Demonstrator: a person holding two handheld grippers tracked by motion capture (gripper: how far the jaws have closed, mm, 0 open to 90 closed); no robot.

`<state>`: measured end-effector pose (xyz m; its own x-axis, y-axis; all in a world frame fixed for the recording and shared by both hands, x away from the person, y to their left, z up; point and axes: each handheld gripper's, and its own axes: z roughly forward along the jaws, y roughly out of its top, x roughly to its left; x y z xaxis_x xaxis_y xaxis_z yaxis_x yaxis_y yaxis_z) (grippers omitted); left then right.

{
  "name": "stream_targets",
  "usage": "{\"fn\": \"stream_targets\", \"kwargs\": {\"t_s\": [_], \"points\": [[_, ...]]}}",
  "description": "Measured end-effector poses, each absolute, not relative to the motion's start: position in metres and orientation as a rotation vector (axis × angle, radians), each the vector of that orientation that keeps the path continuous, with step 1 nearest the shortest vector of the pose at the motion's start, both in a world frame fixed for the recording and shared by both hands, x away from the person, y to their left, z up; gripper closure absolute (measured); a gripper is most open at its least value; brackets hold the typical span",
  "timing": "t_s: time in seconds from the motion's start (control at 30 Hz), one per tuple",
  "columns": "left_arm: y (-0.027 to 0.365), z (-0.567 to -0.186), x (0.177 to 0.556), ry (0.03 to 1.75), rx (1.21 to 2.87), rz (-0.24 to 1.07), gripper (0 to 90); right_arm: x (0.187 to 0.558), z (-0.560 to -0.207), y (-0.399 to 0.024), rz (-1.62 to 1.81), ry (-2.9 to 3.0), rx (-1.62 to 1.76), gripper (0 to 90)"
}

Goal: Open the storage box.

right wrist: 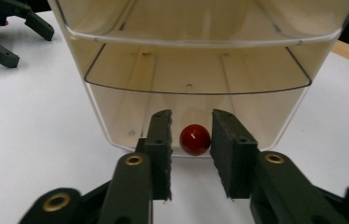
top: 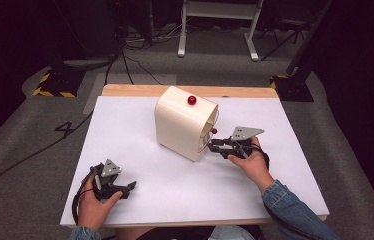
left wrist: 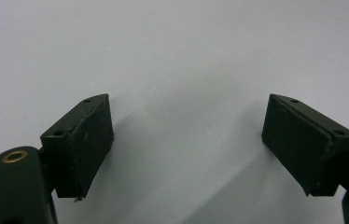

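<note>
A cream box [top: 185,122] with a rounded top and a clear front door [right wrist: 196,70] stands in the middle of the white table [top: 125,130]. One red knob [top: 192,100] sits on its top, and another red knob [right wrist: 195,139] sits low on the clear door. My right gripper [right wrist: 191,122] is open, with a jaw on either side of the lower knob and a small gap showing on the left. In the high view the right gripper [top: 211,145] is at the box's front. My left gripper [top: 131,188] rests open at the front left, over bare table [left wrist: 186,56].
The left gripper [right wrist: 9,28] lies far off beyond the box's side in the right gripper view. A wooden strip [top: 125,90] runs along the table's far edge. On the floor behind are cables [top: 130,65], a white frame [top: 217,25] and a stand base with yellow-black tape [top: 52,85].
</note>
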<state>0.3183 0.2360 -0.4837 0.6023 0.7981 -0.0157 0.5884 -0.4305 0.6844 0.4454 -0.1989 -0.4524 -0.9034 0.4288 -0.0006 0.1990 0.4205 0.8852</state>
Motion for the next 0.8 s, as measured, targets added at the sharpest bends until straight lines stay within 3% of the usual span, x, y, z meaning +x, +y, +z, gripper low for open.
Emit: {"fn": "stream_targets", "kwargs": {"t_s": [0.8], "points": [[0.236,-0.484,0.318,1.091,2.170,0.409,16.6,0.444,-0.458,-0.207,1.538,2.423,0.581,74.4]]}}
